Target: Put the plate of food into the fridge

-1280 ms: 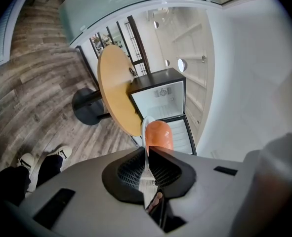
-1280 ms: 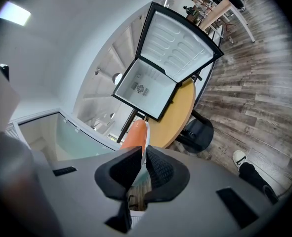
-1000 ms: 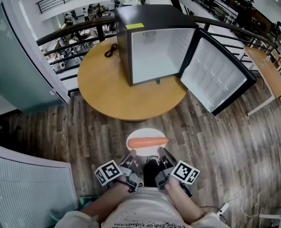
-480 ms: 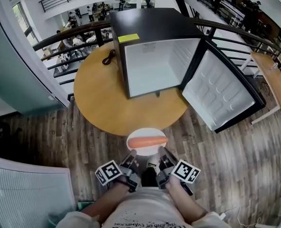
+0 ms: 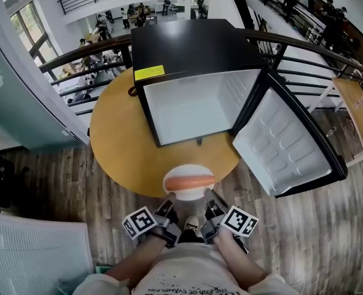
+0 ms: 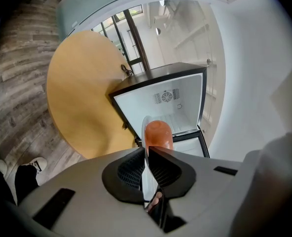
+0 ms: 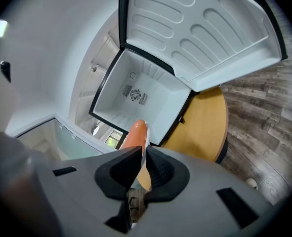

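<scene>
A round white plate (image 5: 182,169) bearing a long orange sausage (image 5: 189,182) is being clamped by the left gripper (image 6: 145,167) and right gripper (image 7: 143,163), its near rim hidden.

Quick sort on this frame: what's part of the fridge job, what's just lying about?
In the job:
- plate carrying a sausage
- fridge, its door swung open
- left gripper and right gripper, jaws shut on the plate's rim

Lying about:
- round table under the fridge
- cable on it
- railing behind
</scene>
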The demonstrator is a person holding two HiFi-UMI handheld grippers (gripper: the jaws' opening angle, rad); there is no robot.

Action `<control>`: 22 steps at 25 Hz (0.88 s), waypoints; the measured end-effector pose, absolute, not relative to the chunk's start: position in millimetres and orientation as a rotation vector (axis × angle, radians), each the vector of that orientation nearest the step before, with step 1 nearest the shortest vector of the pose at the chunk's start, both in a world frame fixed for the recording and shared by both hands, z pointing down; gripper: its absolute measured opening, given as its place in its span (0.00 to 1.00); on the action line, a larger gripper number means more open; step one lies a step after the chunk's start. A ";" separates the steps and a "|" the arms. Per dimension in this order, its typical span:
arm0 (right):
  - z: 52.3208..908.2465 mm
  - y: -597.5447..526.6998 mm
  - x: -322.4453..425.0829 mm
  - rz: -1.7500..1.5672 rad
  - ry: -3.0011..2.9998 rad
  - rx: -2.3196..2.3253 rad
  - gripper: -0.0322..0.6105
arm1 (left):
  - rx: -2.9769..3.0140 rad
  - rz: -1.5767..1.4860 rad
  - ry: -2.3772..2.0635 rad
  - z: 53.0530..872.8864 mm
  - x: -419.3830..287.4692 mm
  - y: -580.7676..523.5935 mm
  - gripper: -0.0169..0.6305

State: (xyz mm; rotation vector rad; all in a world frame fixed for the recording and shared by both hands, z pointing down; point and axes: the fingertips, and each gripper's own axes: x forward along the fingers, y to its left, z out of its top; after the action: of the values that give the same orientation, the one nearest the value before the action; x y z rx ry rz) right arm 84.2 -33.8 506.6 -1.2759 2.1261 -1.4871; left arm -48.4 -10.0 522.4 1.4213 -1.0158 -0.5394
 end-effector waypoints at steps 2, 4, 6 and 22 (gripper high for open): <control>507.7 -47.0 89.9 -1.490 2.134 -1.272 0.12 | 1.418 -0.542 -1.021 523.9 -42.5 -22.2 0.08; 508.9 -57.9 95.4 -1.487 2.147 -1.271 0.12 | 1.413 -0.546 -1.024 525.8 -36.6 -32.3 0.08; 510.1 -65.7 100.6 -1.488 2.152 -1.272 0.12 | 1.409 -0.547 -1.027 527.1 -31.5 -40.1 0.08; 517.3 -94.8 97.4 -1.523 2.110 -1.287 0.12 | 1.395 -0.519 -1.027 532.1 -35.5 -71.4 0.08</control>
State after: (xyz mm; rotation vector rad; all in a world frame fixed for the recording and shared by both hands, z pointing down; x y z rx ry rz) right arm 97.4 -94.8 517.3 -1.2865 2.1098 -1.5225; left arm -35.5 -71.4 532.1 1.3952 -1.0268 -0.5191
